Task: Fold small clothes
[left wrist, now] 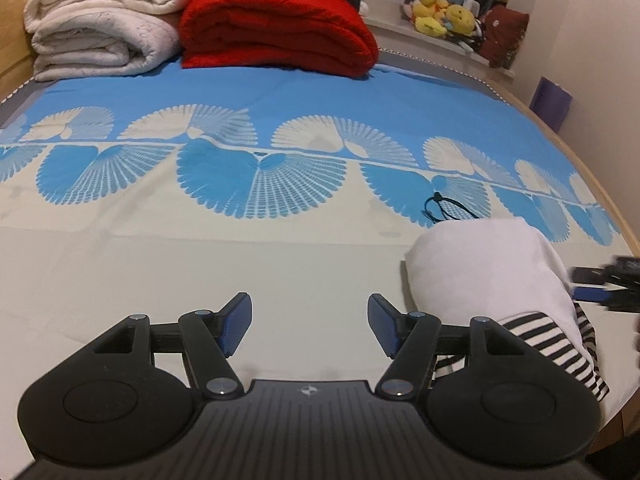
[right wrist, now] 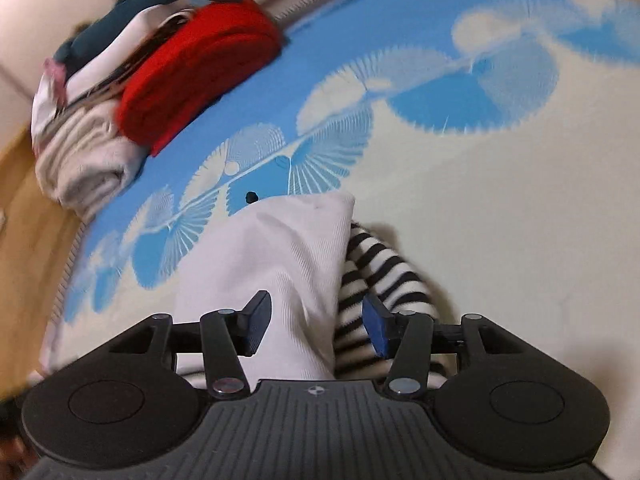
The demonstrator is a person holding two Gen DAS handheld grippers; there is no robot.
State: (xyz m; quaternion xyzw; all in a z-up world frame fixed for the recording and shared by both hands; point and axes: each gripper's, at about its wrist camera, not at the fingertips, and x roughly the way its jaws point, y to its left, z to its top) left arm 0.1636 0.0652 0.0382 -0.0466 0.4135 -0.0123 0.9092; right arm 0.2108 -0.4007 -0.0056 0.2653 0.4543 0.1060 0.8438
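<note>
A white garment (left wrist: 484, 268) lies bunched on the bed over a black-and-white striped garment (left wrist: 560, 344), at the right of the left wrist view. My left gripper (left wrist: 310, 324) is open and empty over the cream sheet, left of the pile. My right gripper (right wrist: 316, 326) is open just above the pile, its jaws straddling the white garment (right wrist: 272, 248) and the striped garment (right wrist: 380, 276) without closing on them. The right gripper's tip (left wrist: 600, 280) shows at the right edge of the left wrist view.
A blue and cream patterned sheet (left wrist: 256, 184) covers the bed. Folded white blankets (left wrist: 100, 28) and a folded red blanket (left wrist: 276, 28) lie at the far end. A black cord (left wrist: 440, 208) lies beyond the pile. Plush toys (left wrist: 444, 14) sit on a sill. The bed edge (left wrist: 604, 200) runs along the right.
</note>
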